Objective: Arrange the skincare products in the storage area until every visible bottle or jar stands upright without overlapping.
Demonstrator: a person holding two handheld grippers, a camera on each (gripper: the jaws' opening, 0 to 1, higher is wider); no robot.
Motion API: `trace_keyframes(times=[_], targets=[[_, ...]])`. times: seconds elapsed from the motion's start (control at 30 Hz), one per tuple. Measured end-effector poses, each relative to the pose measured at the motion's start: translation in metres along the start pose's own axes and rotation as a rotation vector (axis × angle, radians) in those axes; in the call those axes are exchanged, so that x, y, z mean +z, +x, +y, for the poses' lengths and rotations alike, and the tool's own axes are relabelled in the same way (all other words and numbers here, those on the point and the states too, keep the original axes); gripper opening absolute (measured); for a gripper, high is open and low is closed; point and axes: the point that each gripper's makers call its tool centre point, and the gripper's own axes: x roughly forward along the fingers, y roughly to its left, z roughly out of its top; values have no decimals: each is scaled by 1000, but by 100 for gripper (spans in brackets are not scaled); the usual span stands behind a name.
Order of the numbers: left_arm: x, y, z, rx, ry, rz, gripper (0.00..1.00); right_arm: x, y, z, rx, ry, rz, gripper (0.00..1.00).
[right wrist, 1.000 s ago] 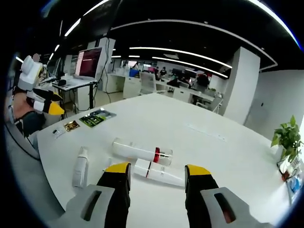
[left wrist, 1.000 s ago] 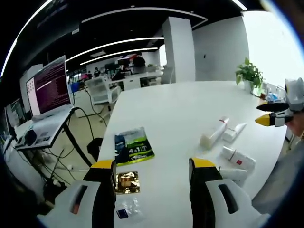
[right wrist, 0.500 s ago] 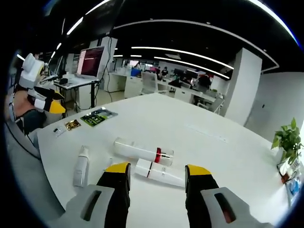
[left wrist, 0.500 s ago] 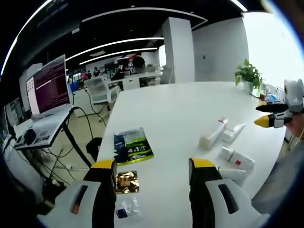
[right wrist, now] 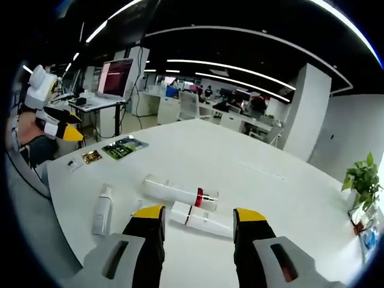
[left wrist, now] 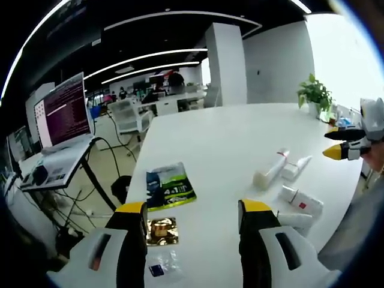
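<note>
Several white skincare bottles lie on their sides on the white table (right wrist: 240, 162). In the right gripper view a long clear bottle with a red band (right wrist: 179, 192) lies just beyond a shorter white bottle with a red band (right wrist: 201, 219), and a small white bottle (right wrist: 102, 209) lies to their left. My right gripper (right wrist: 199, 215) hovers open just short of them, holding nothing. In the left gripper view the same bottles sit at the right: the long bottle (left wrist: 271, 169), a tube (left wrist: 296, 168) and a red-marked bottle (left wrist: 301, 201). My left gripper (left wrist: 193, 210) is open over bare table.
A green sachet (left wrist: 170, 186), a gold sachet (left wrist: 161, 231) and a small clear packet (left wrist: 157, 270) lie near the left gripper. A potted plant (left wrist: 315, 96) stands at the table's far corner. A monitor on a desk (left wrist: 63, 111) sits beyond the table edge, with cables below.
</note>
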Motion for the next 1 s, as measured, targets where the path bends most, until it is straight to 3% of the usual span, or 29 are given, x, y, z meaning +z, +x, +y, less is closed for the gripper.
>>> trace_keyframes(times=[1.0], targets=[[3, -2, 4, 14, -19, -15, 57, 3, -1, 0, -3, -1, -4, 42]])
